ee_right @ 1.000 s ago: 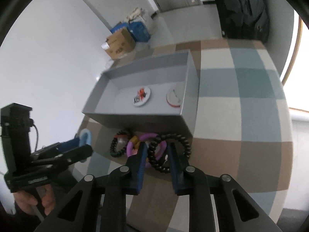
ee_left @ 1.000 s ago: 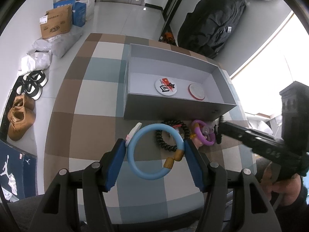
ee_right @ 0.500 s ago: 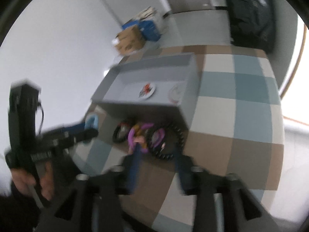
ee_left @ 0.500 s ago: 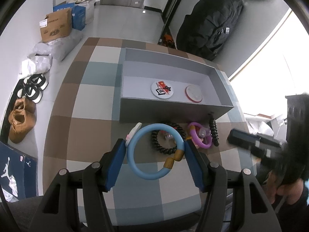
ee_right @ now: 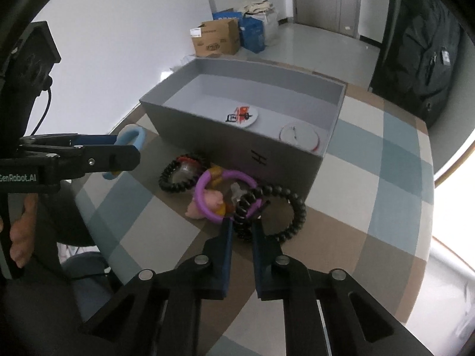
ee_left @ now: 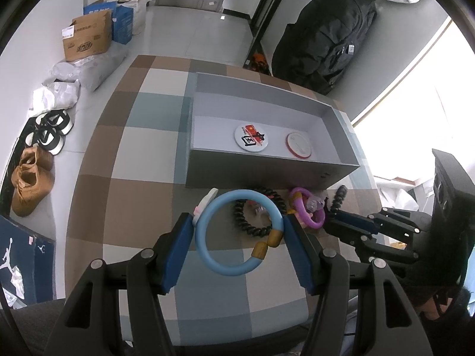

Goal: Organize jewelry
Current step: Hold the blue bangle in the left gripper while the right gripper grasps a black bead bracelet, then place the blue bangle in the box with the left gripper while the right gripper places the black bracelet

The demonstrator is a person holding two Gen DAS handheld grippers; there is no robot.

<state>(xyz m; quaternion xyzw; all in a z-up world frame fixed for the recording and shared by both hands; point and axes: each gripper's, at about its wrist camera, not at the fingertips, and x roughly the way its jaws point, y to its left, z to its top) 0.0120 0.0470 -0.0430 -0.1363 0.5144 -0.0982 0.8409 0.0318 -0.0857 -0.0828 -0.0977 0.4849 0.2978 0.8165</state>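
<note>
My left gripper (ee_left: 237,218) is shut on a light blue ring bracelet (ee_left: 234,271) with two tan beads, held above the checked table just in front of the grey box (ee_left: 267,172). My right gripper (ee_right: 241,222) is down on the table with its jaws closing tight on the near side of a black bead bracelet (ee_right: 298,210); the beads are pinched between the pads. A purple ring (ee_right: 202,190) with a pink charm and a second black bead bracelet (ee_right: 175,185) lie beside it against the box wall. Two round badges (ee_left: 251,138) lie inside the box.
The checked tablecloth (ee_left: 133,195) covers a round table. On the floor beyond are a black backpack (ee_left: 326,35), cardboard boxes (ee_left: 86,40) and shoes (ee_left: 29,178). A person's hand (ee_right: 17,237) grips the left tool's handle.
The right gripper opened, rolled and shifted, then shut on the black bead bracelet. The left gripper kept still with the blue bracelet.
</note>
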